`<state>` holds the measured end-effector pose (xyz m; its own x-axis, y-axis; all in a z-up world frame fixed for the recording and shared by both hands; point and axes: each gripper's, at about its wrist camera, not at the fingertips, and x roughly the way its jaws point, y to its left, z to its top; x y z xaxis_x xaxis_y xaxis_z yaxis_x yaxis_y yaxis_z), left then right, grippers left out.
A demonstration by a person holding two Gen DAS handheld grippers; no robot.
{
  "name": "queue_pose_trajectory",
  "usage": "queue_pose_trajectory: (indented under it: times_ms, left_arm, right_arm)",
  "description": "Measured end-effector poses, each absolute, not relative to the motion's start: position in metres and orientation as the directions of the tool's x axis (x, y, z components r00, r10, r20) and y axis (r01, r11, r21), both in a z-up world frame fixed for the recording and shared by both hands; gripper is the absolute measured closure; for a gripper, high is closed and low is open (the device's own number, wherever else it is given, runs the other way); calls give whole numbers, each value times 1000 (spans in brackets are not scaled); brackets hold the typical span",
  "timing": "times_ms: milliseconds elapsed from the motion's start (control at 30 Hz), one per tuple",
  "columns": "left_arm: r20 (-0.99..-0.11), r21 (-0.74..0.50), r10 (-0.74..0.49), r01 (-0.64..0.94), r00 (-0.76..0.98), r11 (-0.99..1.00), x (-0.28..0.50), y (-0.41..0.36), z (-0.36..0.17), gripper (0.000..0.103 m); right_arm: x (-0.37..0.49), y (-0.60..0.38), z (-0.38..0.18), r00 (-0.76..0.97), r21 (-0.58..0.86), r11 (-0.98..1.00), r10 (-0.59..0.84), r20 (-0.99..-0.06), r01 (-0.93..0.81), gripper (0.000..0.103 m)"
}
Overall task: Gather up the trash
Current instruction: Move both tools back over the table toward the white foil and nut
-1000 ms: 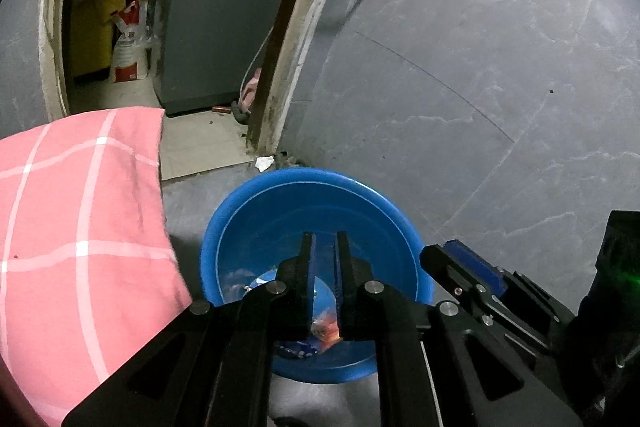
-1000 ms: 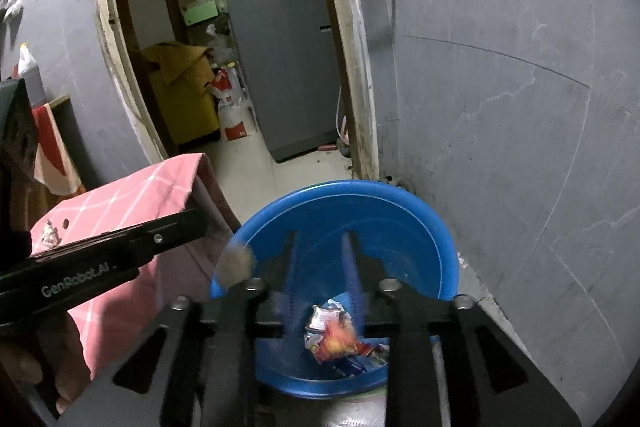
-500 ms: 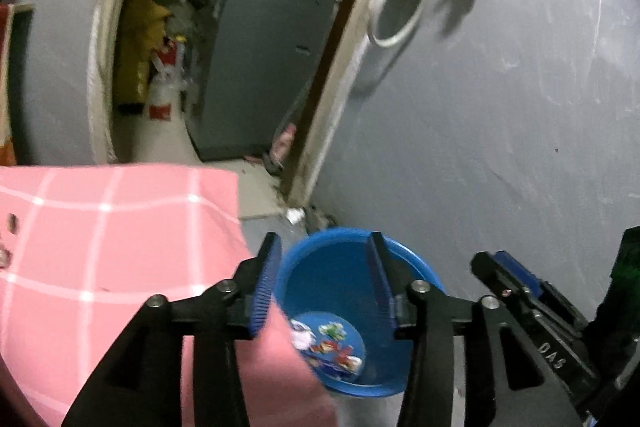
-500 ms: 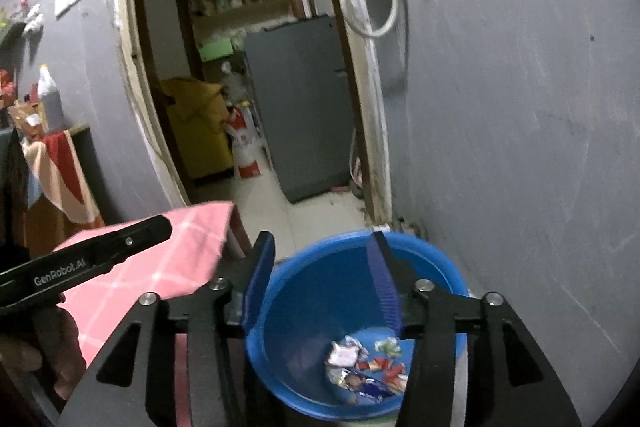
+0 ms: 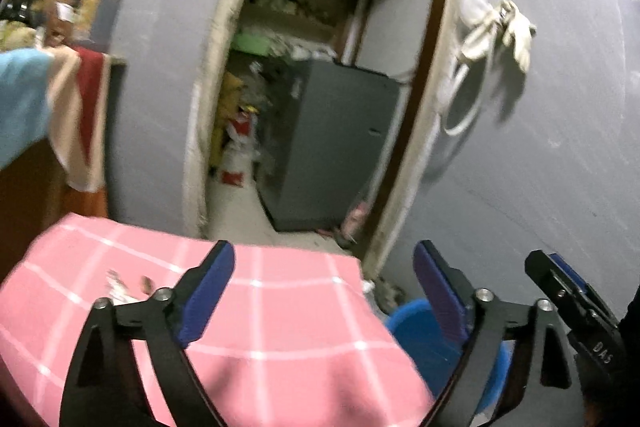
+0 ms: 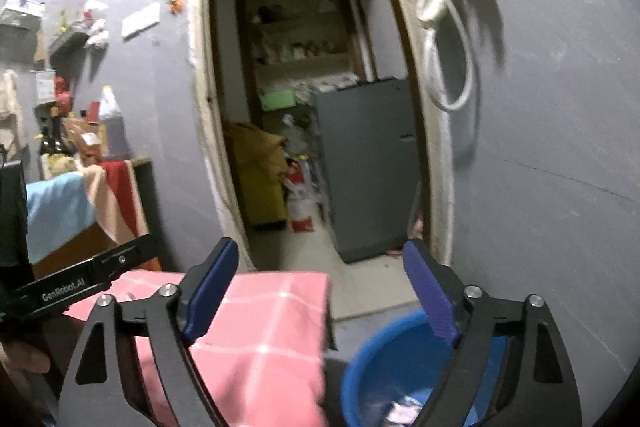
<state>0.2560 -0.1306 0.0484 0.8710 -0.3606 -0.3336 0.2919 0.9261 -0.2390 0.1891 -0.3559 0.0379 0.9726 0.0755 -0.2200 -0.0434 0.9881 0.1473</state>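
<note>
A pink cloth with white checks [image 5: 280, 331] covered a surface at the near left. Beyond it an open doorway with a pale, chipped frame [image 6: 204, 147] led to a farther room, where a grey metal cabinet [image 6: 372, 167] stood at the right and a yellow cloth-draped object [image 6: 256, 171] at the left. On the grey wall right of the doorway hung white gloves [image 5: 500, 27] over a looped white hose [image 6: 448, 67]. A red and cream towel [image 5: 82, 119] hung far left.
</note>
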Motion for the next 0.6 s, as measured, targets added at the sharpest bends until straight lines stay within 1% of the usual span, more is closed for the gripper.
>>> queue_pose_trajectory:
  times_ms: [67, 133, 167, 433, 600]
  left_arm:
    - [-305, -231, -314, 250, 899, 940, 252, -113, 51, 3]
    - [-287, -229, -282, 220, 915, 948, 247, -99, 53, 2]
    - [-281, -225, -263, 203, 923, 953, 245, -90, 54, 2]
    - [-251, -150, -153, 118, 956, 982, 233, -44, 47, 2]
    - [-265, -133, -112, 78, 958, 988, 233, -20, 36, 2]
  right_arm:
    - [192, -344, 40, 974, 151, 986, 101, -203, -71, 9]
    - [196, -332, 41, 975, 153, 984, 121, -189, -93, 1]
    - [197, -326, 41, 975, 153, 983, 131, -180, -104, 0]
    - [212, -283, 39, 964, 158, 969, 215, -156, -190, 0]
    - [222, -260, 34, 953, 143, 962, 256, -161, -234, 0]
